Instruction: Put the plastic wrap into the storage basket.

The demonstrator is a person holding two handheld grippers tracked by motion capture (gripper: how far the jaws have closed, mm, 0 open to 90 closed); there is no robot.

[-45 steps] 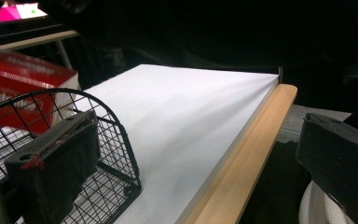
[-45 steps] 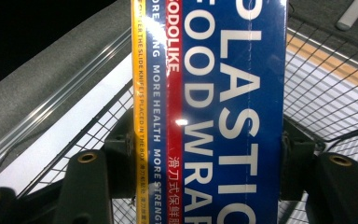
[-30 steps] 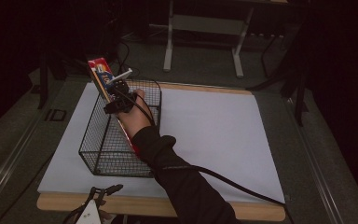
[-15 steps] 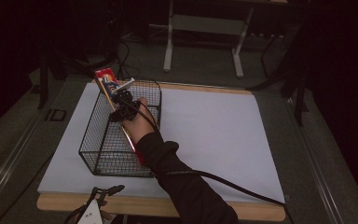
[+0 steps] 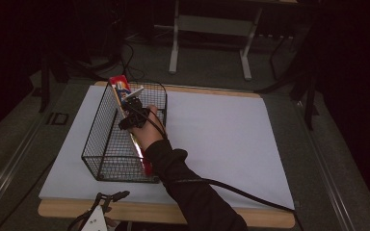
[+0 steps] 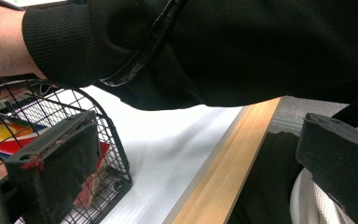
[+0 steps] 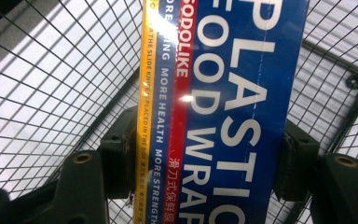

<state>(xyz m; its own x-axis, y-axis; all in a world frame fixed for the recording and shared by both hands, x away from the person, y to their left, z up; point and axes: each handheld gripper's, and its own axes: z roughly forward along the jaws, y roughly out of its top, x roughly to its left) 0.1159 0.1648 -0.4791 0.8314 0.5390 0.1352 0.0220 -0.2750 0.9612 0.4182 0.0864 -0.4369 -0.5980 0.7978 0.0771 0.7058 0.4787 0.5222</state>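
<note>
Right gripper view puts the two black jaws pressed against either side of a long plastic wrap box, blue with a red and a yellow stripe and big white lettering, so the right gripper is clenched on that box. Behind the box runs the wire mesh of a black wire basket, with white table cover showing through it.

From the high view, the right gripper sits over the far half of the wire basket, the person's right hand wrapped around it and a dark sleeve trailing back toward the near edge. The box lies slanted lengthwise, its far end poking up above the basket's far rim and its near end down inside by the right wall. The basket stands on the left part of the white cover on the wooden table.

Down at the near edge, the left gripper hangs just off the table. In the left gripper view its jaws stand wide apart, released, holding nothing, with the basket's near corner beside one jaw.
</note>
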